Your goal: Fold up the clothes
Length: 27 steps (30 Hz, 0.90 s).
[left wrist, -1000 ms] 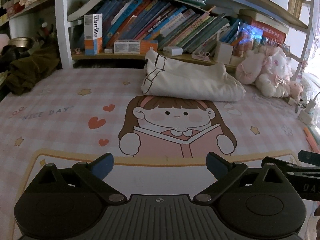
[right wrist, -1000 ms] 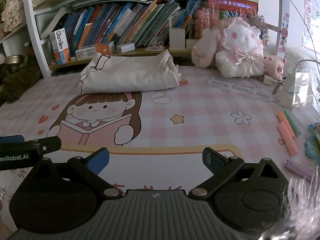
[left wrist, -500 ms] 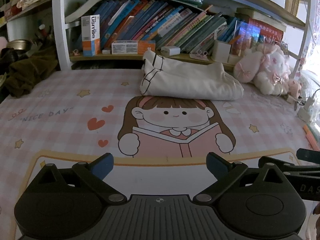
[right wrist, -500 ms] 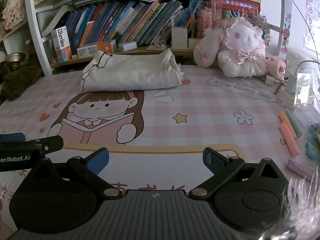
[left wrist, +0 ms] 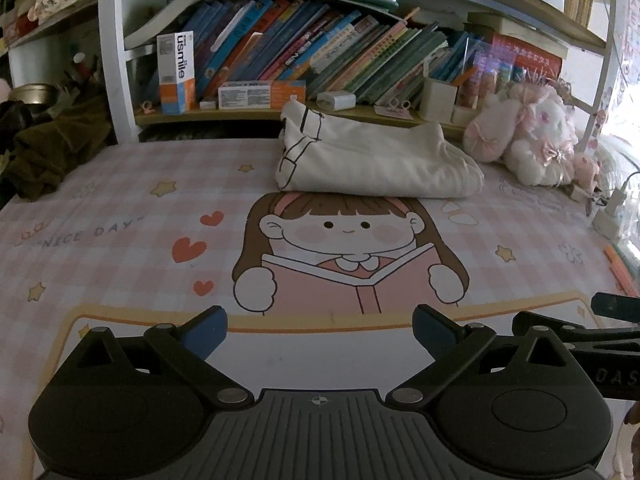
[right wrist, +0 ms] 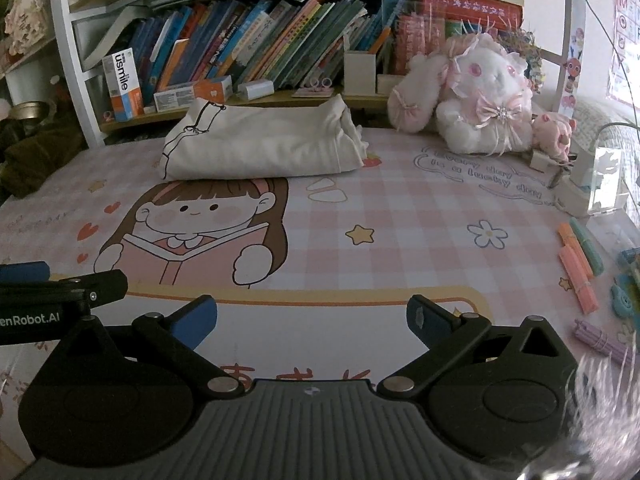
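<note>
Garment: cream folded garment (left wrist: 376, 164) (right wrist: 260, 146) with thin dark line trim, lying in a neat bundle at the far side of the tabletop (left wrist: 120, 208) (right wrist: 400, 216), just in front of the bookshelf; touched by neither claw.
Mat print: cartoon girl reading a book (left wrist: 348, 256) (right wrist: 192, 232), directly in front of the bundle, head just at its near edge.
Left claw: (left wrist: 319, 330) spread wide, empty, blue-tipped fingers (left wrist: 204, 330) low over the near part of the pink checked mat, well apart from the garment.
Right claw: (right wrist: 312, 320) likewise spread wide, holding nothing, fingers (right wrist: 424, 320) above the near border of the mat; seen at the right edge of the left view as a black arm.
Bookshelf: (left wrist: 304, 64) (right wrist: 248, 52) rows of leaning books, a "usmile" box (left wrist: 176, 72) (right wrist: 122, 84) at the left end.
Plush toy: white and pink plush rabbit (left wrist: 536, 136) (right wrist: 476, 100) right of the garment, against the shelf.
Right side: pastel highlighter pens (right wrist: 578, 264) lying on the mat.
</note>
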### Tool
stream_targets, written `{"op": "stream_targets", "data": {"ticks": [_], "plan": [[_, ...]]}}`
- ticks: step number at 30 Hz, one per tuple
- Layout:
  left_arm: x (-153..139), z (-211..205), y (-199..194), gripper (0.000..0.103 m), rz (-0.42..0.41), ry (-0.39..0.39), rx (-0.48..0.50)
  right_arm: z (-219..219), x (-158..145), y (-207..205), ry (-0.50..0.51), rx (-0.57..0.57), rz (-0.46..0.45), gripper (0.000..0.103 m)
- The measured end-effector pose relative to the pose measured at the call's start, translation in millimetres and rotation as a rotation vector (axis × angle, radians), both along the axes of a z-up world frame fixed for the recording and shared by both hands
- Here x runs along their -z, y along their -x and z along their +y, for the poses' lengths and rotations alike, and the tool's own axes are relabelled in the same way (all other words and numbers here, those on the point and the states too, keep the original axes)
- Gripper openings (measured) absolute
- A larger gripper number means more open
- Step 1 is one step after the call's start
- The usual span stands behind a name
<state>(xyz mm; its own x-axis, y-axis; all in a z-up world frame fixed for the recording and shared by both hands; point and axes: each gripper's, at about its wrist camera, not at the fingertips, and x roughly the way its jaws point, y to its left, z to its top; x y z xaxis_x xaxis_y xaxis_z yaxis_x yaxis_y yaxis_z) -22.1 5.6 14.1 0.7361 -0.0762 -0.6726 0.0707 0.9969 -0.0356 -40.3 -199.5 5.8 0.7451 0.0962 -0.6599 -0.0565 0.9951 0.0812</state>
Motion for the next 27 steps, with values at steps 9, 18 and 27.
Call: {"op": "stream_targets", "data": {"ticks": [9, 18, 27], "plan": [[-0.1, -1.3, 0.7, 0.101, -0.001, -0.011, -0.001, 0.1, 0.9, -2.1, -0.004, -0.011, 0.003, 0.102], [0.7, -0.3, -0.4, 0.101, 0.006, -0.016, -0.002, 2.6, 2.2, -3.2, -0.002, -0.020, 0.007, 0.103], [1.5, 0.1, -1.2, 0.101, 0.014, -0.020, -0.004, 3.7, 2.9, -3.8, -0.004, -0.025, 0.015, 0.103]]}}
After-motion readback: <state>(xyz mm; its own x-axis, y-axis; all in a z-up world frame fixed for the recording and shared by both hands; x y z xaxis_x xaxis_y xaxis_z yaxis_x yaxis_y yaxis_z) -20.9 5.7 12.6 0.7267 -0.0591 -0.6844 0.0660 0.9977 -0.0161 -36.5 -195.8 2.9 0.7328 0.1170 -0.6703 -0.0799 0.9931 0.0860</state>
